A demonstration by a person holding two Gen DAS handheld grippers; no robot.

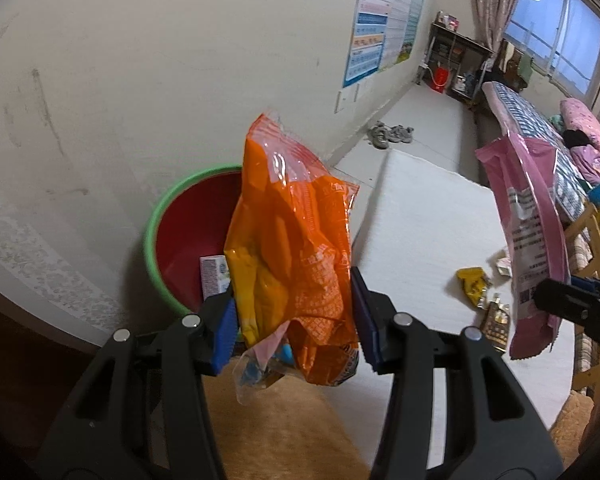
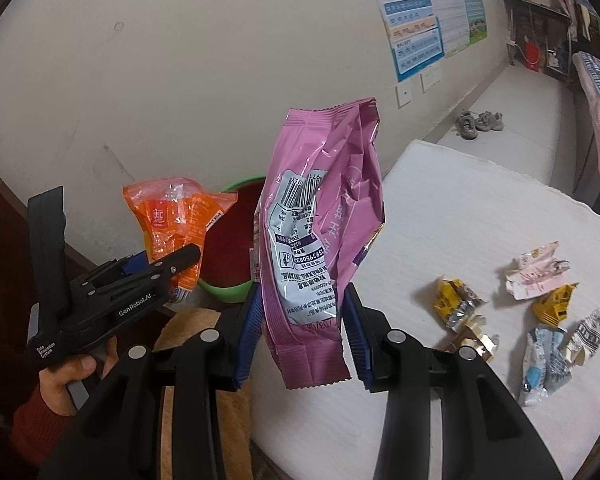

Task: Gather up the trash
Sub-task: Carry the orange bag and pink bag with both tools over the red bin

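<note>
My left gripper (image 1: 294, 316) is shut on an orange snack bag (image 1: 296, 240) and holds it upright in front of a red basin with a green rim (image 1: 168, 208). A small white carton (image 1: 214, 276) lies in the basin. My right gripper (image 2: 302, 320) is shut on a pink snack bag (image 2: 320, 216) held above the white mat (image 2: 480, 216). In the right wrist view the left gripper (image 2: 160, 264) with the orange bag (image 2: 176, 216) is at the left, by the basin (image 2: 228, 292). In the left wrist view the pink bag (image 1: 532, 248) hangs at the right.
Several crumpled wrappers (image 2: 540, 304) lie on the mat at the right; some show in the left wrist view (image 1: 480, 292). A tan rug (image 1: 276, 432) lies below the grippers. A wall (image 1: 140, 60) stands behind the basin. Shoes (image 1: 388, 134), a bed (image 1: 540, 132) and a shelf (image 1: 456, 64) are farther off.
</note>
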